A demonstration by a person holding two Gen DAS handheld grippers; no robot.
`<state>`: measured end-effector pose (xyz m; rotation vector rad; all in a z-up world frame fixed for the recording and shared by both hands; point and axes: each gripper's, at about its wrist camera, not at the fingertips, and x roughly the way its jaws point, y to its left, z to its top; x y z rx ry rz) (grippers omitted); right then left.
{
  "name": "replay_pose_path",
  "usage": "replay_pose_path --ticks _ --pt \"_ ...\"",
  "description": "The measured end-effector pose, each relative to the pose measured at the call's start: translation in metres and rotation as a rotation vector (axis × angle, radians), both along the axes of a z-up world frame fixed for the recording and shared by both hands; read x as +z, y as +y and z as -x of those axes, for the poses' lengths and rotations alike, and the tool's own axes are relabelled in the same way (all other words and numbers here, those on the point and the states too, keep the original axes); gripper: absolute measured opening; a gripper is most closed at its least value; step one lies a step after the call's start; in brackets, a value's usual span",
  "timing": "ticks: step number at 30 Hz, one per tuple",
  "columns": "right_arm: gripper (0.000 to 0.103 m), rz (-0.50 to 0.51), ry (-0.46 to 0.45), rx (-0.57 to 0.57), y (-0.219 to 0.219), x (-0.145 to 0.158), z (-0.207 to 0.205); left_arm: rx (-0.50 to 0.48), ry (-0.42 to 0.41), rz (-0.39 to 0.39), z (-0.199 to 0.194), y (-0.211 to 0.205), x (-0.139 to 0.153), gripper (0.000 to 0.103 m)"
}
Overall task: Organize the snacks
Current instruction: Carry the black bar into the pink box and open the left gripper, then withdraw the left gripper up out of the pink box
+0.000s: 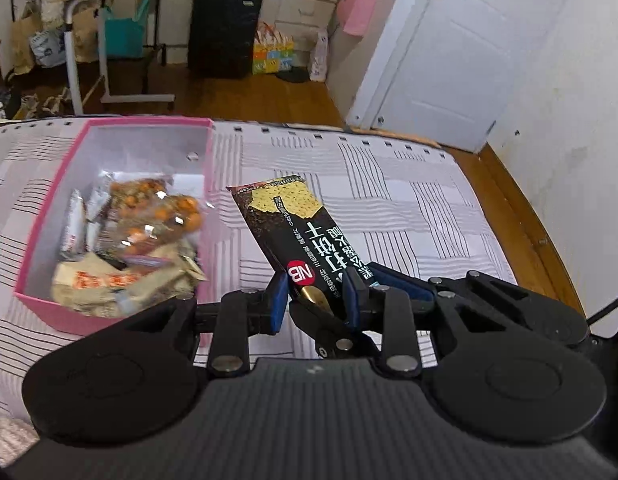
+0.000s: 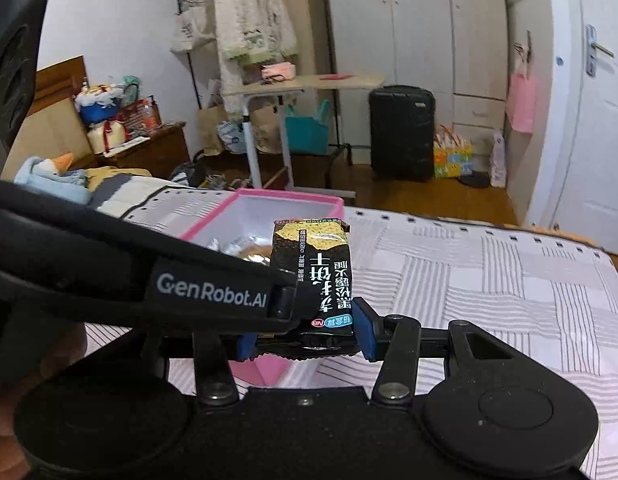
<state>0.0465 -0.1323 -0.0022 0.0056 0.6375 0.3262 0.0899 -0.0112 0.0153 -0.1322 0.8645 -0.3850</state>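
A black cracker packet (image 1: pixel 287 224) with Chinese writing is held above the striped bed, just right of a pink box (image 1: pixel 53 208). My left gripper (image 1: pixel 315 300) is shut on the packet's near end. My right gripper (image 2: pixel 305 340) grips the same packet (image 2: pixel 313 276) at its near end, and its blue pads (image 2: pixel 367 334) press the packet's sides. The pink box (image 2: pixel 207 220) holds several wrapped snacks (image 1: pixel 149 220). The left gripper's body (image 2: pixel 109 276) crosses the right wrist view and hides part of the box.
The striped bedspread (image 1: pixel 389 200) stretches to the right. Beyond the bed stand a black suitcase (image 1: pixel 225 28), a rolling side table (image 2: pixel 305 80), bags on the wooden floor and a white door (image 1: pixel 469 40).
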Motion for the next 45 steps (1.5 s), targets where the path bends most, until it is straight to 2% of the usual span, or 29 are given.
replay_pose_path --ticks 5,11,19,22,26,27,31,36,41,45 --pt "0.053 0.024 -0.023 0.042 0.033 0.008 -0.009 0.050 -0.021 0.022 -0.004 0.033 0.010 0.028" --pt "0.053 0.007 -0.003 0.115 0.069 0.004 -0.043 0.123 -0.020 0.031 -0.027 0.081 0.006 0.028" --pt "0.054 0.024 0.051 0.155 0.107 -0.022 -0.100 0.185 0.042 0.078 -0.087 0.132 -0.027 0.028" --pt "0.054 0.027 0.073 0.171 0.116 -0.033 -0.116 0.201 0.056 0.085 -0.102 0.139 -0.042 0.028" --pt "0.058 -0.012 0.097 0.199 0.120 -0.043 -0.130 0.226 0.071 0.096 -0.116 0.149 -0.058 0.032" --pt "0.061 -0.031 0.105 0.200 0.119 -0.045 -0.132 0.235 0.078 0.102 -0.118 0.152 -0.062 0.032" --pt "0.065 -0.071 0.102 0.198 0.113 -0.045 -0.127 0.247 0.079 0.124 -0.118 0.159 -0.068 0.040" --pt "0.067 -0.067 0.065 0.190 0.099 -0.036 -0.105 0.255 0.032 0.101 -0.104 0.160 -0.057 0.041" --pt "0.068 -0.126 -0.004 0.126 0.066 -0.018 -0.067 0.240 0.005 0.065 -0.082 0.155 -0.043 0.041" --pt "0.070 -0.111 -0.037 0.066 0.043 -0.001 -0.042 0.239 -0.022 0.056 -0.063 0.152 -0.027 0.041"
